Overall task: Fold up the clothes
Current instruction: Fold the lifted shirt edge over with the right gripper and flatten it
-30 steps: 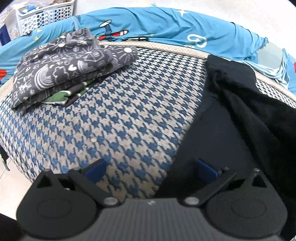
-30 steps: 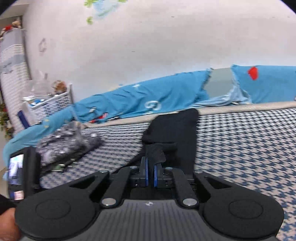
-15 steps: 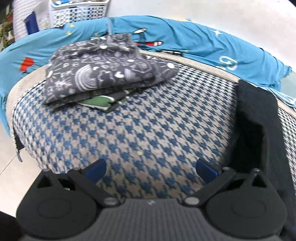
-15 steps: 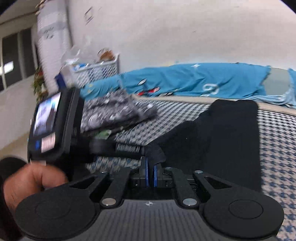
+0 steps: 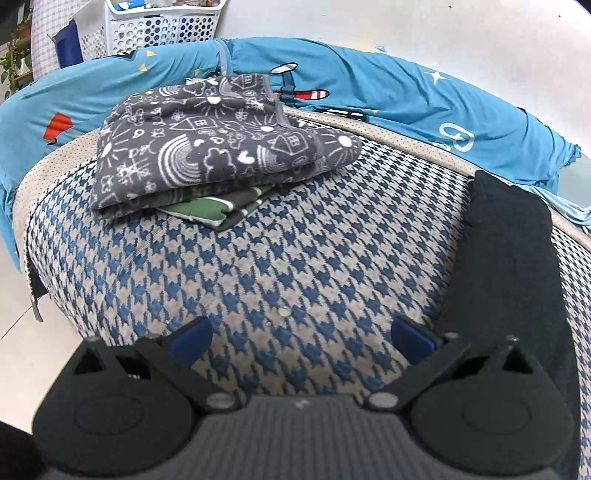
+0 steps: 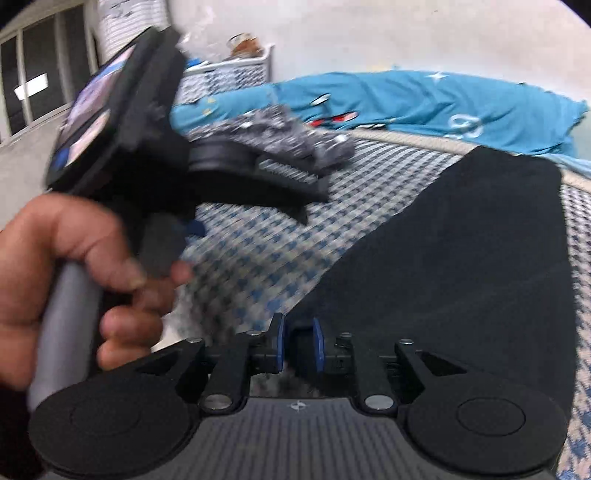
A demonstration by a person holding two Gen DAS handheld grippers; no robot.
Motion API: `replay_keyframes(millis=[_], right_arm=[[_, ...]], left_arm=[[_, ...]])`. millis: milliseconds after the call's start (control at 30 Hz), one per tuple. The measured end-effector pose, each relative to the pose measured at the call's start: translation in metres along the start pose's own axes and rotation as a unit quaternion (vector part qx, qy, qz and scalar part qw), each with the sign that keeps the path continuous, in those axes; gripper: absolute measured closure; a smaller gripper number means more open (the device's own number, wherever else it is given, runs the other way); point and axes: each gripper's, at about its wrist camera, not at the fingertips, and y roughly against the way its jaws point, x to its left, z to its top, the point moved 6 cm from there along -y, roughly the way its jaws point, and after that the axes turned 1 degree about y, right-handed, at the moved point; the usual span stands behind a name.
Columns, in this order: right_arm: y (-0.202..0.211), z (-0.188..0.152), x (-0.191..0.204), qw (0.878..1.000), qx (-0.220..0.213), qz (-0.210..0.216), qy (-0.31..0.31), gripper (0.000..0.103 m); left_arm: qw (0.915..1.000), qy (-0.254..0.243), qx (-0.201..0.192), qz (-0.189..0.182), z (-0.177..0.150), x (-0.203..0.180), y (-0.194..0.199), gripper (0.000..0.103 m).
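Now the left tongs (image 5: 301, 338) hang wide apart above the blue-and-beige houndstooth bed cover (image 5: 280, 266), holding nothing. At the far left of that cover sits a folded stack: a grey garment with white doodles (image 5: 218, 147) on top, a green striped piece (image 5: 210, 208) poking out beneath it. To the right, a black garment (image 5: 513, 266) lies spread flat, running from the far edge toward the near right, its near end passing beside the right blue pad (image 5: 412, 338). Behind it all, a blue printed sheet (image 5: 388, 92) is bunched along the far side, and a white basket (image 5: 162, 26) stands at the far left.

From the right wrist view, the right tongs (image 6: 298, 345) are parted a little, with the near edge of the black garment (image 6: 480, 258) between the pads; whether they touch it cannot be told. A hand (image 6: 70, 280) at the left holds the handle of the left tool, blurred.
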Motion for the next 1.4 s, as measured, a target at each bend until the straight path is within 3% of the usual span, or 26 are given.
replay_keyframes(millis=[333,567,767,1000,1233,1400], right_arm=[[0.029,-0.012,-0.013,1.000,0.006,-0.025,0.005,0.086],[0.059,-0.012,-0.042,0.996,-0.011,-0.080,-0.024,0.076],[0.083,-0.021,-0.077,0.986,-0.013,-0.144,-0.078,0.072],[0.085,-0.041,-0.111,0.972,0.010,-0.168,-0.165,0.071],[0.081,-0.050,-0.115,0.969,0.016,-0.162,-0.188,0.071],[0.078,-0.051,-0.111,0.971,0.014,-0.158,-0.179,0.090]], left_arm=[[0.9982,-0.044,-0.001,-0.042,-0.008,-0.031,0.007,0.000],[0.9939,-0.086,0.002,-0.069,-0.019,-0.057,0.011,0.000],[0.9901,-0.106,0.002,-0.092,-0.025,-0.071,0.013,0.000],[0.9856,-0.122,0.009,-0.117,-0.034,-0.086,0.014,0.000],[0.9811,-0.133,0.035,-0.136,-0.047,-0.095,0.010,0.000],[0.9781,-0.150,0.052,-0.135,-0.060,-0.095,0.007,0.000]])
